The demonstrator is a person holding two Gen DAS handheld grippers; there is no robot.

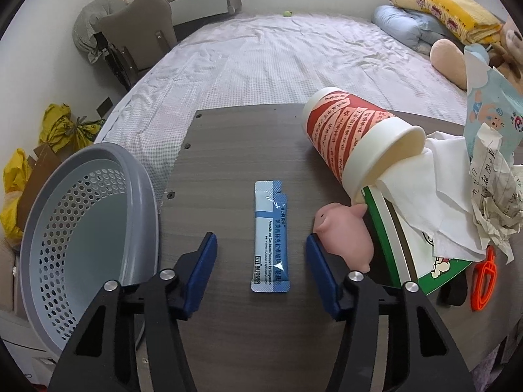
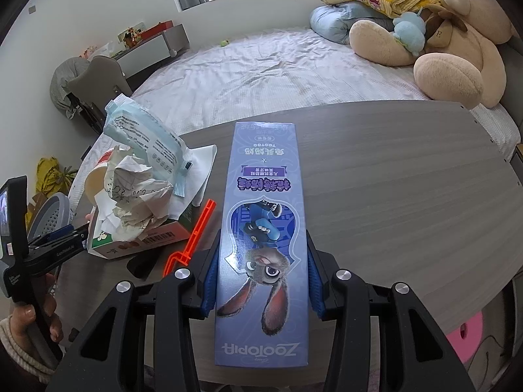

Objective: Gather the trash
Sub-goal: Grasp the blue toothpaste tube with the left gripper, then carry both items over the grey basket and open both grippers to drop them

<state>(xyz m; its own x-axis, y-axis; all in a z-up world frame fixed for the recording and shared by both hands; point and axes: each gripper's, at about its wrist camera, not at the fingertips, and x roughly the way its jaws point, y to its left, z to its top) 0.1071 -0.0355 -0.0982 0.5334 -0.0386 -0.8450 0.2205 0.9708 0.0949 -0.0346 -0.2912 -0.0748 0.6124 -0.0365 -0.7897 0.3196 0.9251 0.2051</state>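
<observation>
In the left wrist view my left gripper [image 1: 261, 245] is open, its blue pads on either side of a blue and white medicine sachet [image 1: 270, 238] lying flat on the dark wood table [image 1: 228, 163]. A red paper cup [image 1: 353, 137] lies on its side to the right, with white tissue [image 1: 434, 189] and crumpled paper [image 1: 490, 196] beside it. A grey perforated bin [image 1: 88, 228] stands at the table's left edge. In the right wrist view my right gripper [image 2: 261, 271] is shut on a long purple Zootopia box [image 2: 263, 228] held above the table [image 2: 408, 179].
A pink pig toy [image 1: 343, 232] touches my left gripper's right finger. A green and white box [image 2: 140, 238], a blue wipes pack [image 2: 143, 134] and an orange plastic piece [image 2: 193, 238] sit mid-table. A bed [image 2: 261, 72] with a teddy bear [image 2: 457, 42] lies beyond.
</observation>
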